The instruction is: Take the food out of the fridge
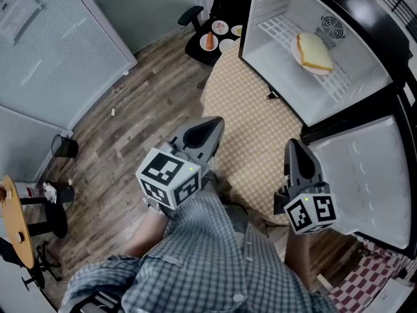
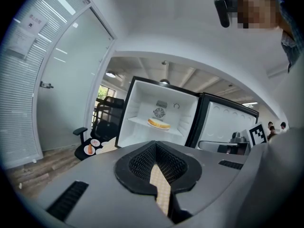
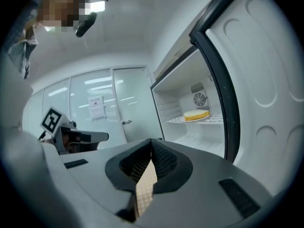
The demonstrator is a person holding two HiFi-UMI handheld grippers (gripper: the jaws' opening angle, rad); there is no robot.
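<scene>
The fridge point(image 1: 277, 64) stands open at the upper right. On its white wire shelf lies a slice of yellow bread on a plate point(image 1: 313, 52), which also shows as the bread point(image 2: 159, 123) in the left gripper view and the bread point(image 3: 196, 115) in the right gripper view. My left gripper point(image 1: 215, 124) point(image 2: 155, 146) is shut and holds nothing. It hovers over the checked tablecloth, well short of the fridge. My right gripper point(image 1: 294, 146) point(image 3: 151, 146) is also shut and empty, close to the lower edge of the fridge opening.
The fridge door point(image 1: 371, 175) swings out at the right beside my right gripper. A round table with a beige checked cloth point(image 1: 254, 109) lies under both grippers. A black office chair point(image 1: 195, 44) beyond it carries small plates of food point(image 1: 208, 42). A black bin point(image 1: 64, 147) stands on the wood floor at left.
</scene>
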